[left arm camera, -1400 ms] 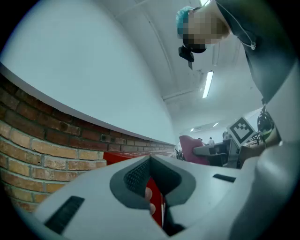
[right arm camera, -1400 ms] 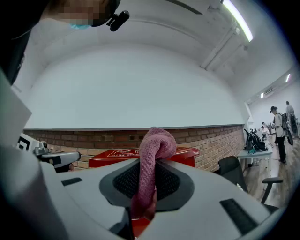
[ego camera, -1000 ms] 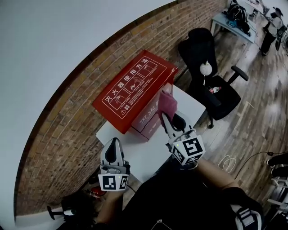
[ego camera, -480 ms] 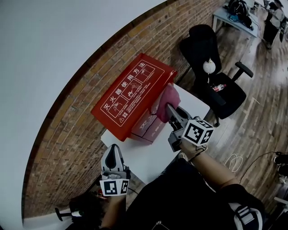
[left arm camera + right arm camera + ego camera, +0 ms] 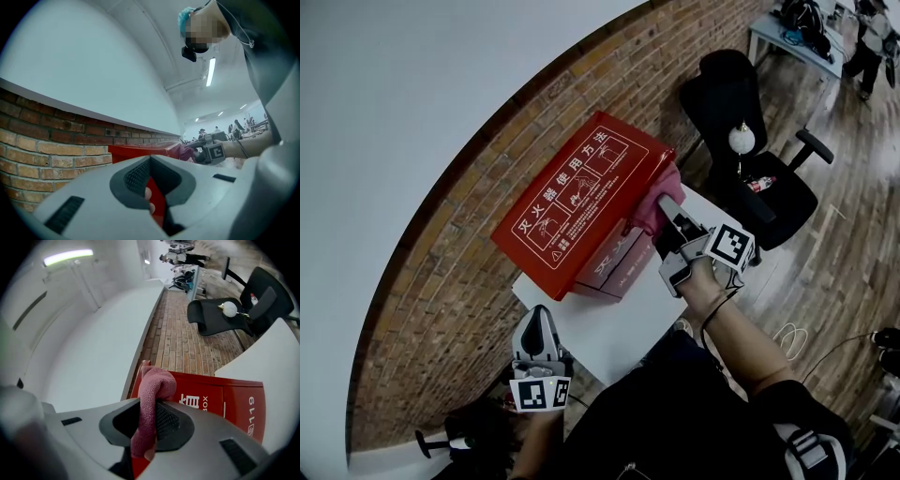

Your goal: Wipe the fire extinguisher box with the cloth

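The red fire extinguisher box lies on a white table against the brick wall, its lid printed with white instructions. My right gripper is shut on a pink cloth, which presses against the box's right end near the top edge. In the right gripper view the cloth bulges out between the jaws in front of the box's red side. My left gripper hangs at the table's near left edge, shut and holding nothing, apart from the box. From the left gripper view the box shows ahead.
A black office chair with a white round object on its seat stands right of the table. The brick wall runs behind the box. Wooden floor and a desk lie farther right.
My right gripper has carried the cloth up and to the right, from the box's front to its right end. The left gripper has hardly moved.
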`<action>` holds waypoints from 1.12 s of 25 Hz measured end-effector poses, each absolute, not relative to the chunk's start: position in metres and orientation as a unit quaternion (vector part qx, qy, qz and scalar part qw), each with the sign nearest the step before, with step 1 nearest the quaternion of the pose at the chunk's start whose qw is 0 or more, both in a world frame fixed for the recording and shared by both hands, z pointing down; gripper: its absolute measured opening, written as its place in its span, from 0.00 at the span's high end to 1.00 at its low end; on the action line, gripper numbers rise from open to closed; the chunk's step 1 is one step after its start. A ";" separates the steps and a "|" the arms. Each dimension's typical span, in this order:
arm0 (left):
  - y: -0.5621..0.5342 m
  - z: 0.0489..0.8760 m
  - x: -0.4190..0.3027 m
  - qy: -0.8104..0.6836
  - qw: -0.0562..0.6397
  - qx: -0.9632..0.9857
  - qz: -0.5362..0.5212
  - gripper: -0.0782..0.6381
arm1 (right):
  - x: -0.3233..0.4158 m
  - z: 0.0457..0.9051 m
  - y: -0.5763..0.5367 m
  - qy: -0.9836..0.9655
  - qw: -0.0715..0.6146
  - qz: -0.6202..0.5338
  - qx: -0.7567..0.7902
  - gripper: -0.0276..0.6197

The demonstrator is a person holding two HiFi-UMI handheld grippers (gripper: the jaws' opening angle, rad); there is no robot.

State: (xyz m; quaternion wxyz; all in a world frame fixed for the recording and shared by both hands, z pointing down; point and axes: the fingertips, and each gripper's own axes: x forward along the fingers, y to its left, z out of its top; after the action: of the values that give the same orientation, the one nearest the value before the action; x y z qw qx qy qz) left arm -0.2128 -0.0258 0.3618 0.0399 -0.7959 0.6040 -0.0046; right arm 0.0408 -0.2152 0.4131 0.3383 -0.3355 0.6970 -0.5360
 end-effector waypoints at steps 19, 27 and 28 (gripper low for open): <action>-0.012 0.375 -0.223 0.605 0.030 -0.795 -0.020 0.82 | 0.038 0.446 -0.230 0.665 0.346 -0.569 -0.337 0.84; -0.012 0.377 -0.220 0.602 0.029 -0.797 -0.027 0.83 | 0.039 0.471 -0.234 0.663 0.326 -0.575 -0.351 0.84; -0.012 0.378 -0.219 0.603 0.029 -0.797 -0.028 0.82 | 0.039 0.474 -0.235 0.664 0.323 -0.575 -0.353 0.84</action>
State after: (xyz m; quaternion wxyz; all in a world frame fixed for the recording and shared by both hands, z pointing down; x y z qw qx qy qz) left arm -0.2191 -0.0117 0.3779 0.0286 -0.7970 0.6026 -0.0280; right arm 0.0393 -0.2349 0.4742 0.3233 -0.3532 0.6636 -0.5748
